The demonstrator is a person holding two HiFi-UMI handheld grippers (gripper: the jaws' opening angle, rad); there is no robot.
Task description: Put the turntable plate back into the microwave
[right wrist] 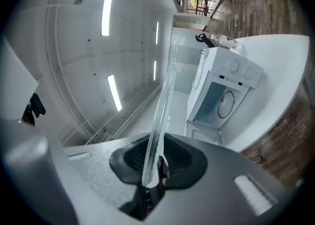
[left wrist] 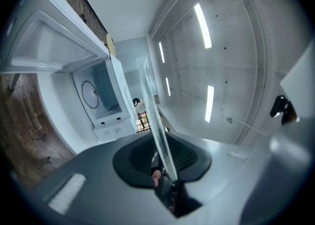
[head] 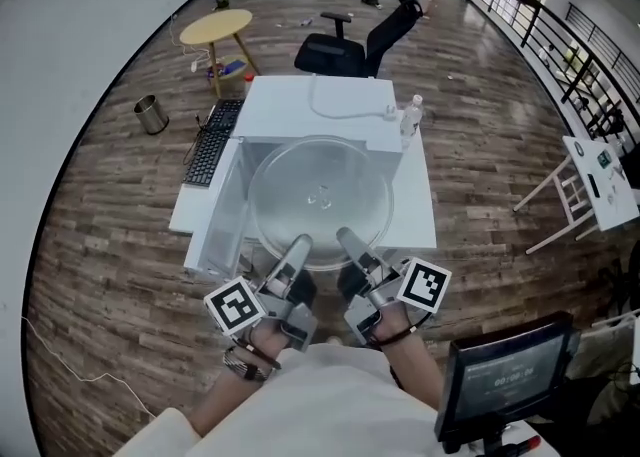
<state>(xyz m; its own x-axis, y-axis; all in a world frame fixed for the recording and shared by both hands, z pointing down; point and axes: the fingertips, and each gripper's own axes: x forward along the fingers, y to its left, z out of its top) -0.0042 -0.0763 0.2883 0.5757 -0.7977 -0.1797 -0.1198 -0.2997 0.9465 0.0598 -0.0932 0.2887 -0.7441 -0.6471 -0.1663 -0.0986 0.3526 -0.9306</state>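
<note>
Left gripper (head: 299,244): grips near rim of plate (head: 320,200), left of middle; pinches glass edge between pads (left wrist: 140,157), edge-on in left gripper view. Takes rim only, likely to leave disc's face free to slide in flat.

Plate: clear glass disc, held roughly level above table (head: 415,207), before microwave (head: 310,110), not yet inside. Two-point hold, probably to keep a wide, slippery disc from tipping.

Right gripper (head: 348,238): clenched on same near rim, right of middle, just beside left gripper; glass edge between its pads likewise.

Keyboard (head: 210,150): lies at table's left edge, apart from plate.

Door (head: 222,213): stands swung open to left; leaves entry free.

Microwave: white, on table, mouth toward person. Cavity (left wrist: 106,83) open in both gripper views; ring (left wrist: 90,94) inside, presumably plate's seat.

Bottle (head: 410,117): upright at microwave's right, well apart from plate.

Step in hand, by judgement: bringing plate up to cavity; insertion and lowering onto ring not yet done. Calls for level entry, clear of door and cavity edges.
</note>
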